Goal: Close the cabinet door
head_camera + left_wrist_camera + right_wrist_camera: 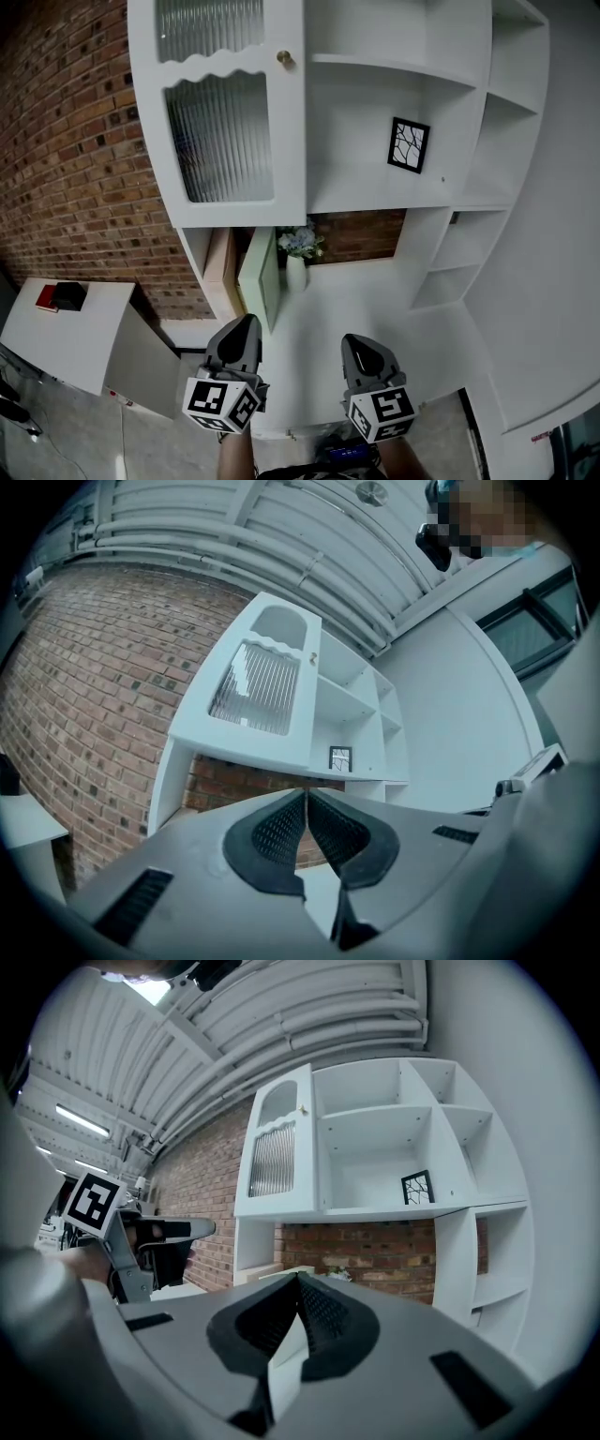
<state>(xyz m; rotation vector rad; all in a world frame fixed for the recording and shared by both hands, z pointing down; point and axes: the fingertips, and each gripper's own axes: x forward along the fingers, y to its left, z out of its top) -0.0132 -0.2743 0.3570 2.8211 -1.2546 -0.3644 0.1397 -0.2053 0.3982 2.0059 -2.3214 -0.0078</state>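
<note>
A pale green lower cabinet door (260,278) stands open, swung out edge-on toward me under the white shelf unit (375,192). Above it, a ribbed-glass upper door (223,136) with a brass knob (284,58) lies flush with the unit; the same door (275,1157) shows in the right gripper view. My left gripper (247,326) hovers just in front of the green door's near end, jaws shut and empty (306,796). My right gripper (358,343) hangs over the white counter (347,300), also shut on nothing (298,1281).
A vase of pale flowers (298,251) stands on the counter beside the green door. A framed black-and-white picture (409,144) leans in the open shelf. A brick wall (66,150) runs along the left, with a low white side cabinet (70,333) carrying a red and a black item.
</note>
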